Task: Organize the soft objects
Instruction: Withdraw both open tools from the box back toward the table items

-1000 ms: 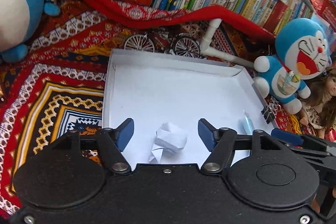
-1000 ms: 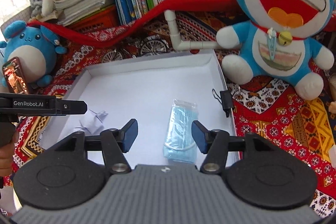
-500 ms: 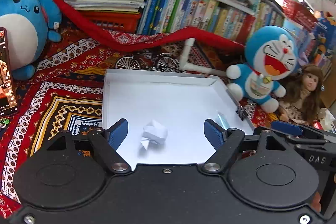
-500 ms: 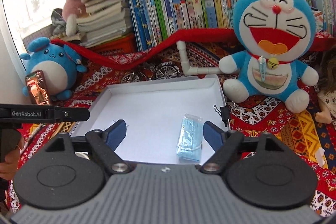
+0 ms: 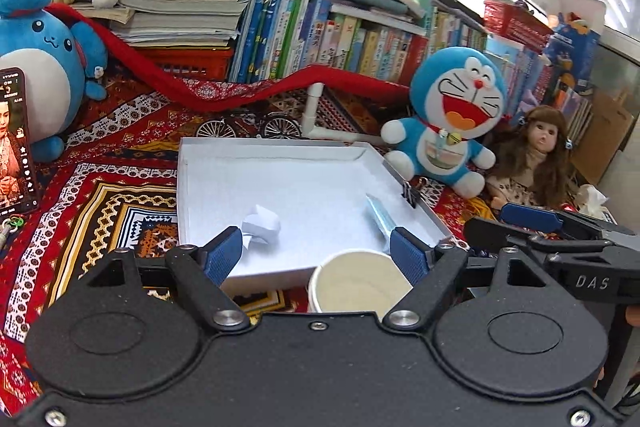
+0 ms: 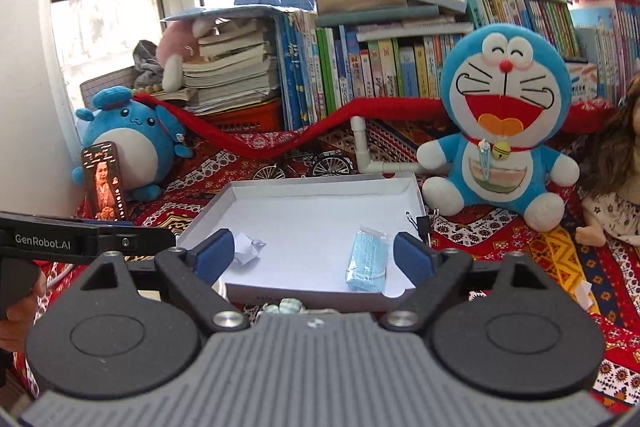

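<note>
Both of my grippers had drawn back and risen from the white tray (image 5: pixel 208 163), bringing a paper cup (image 5: pixel 354 277) into view at its near edge. A crumpled tissue (image 5: pixel 262 223) lay near the tray's near left corner, ahead of my left gripper (image 5: pixel 318 253), whose empty jaws stood wide apart. A packaged face mask (image 6: pixel 368 263) lay by the near right edge, long axis running away from me, just ahead of my right gripper (image 6: pixel 312 255), nearer its right finger; its jaws were opening, nothing between them. Bare tray floor separated the two items.
</note>
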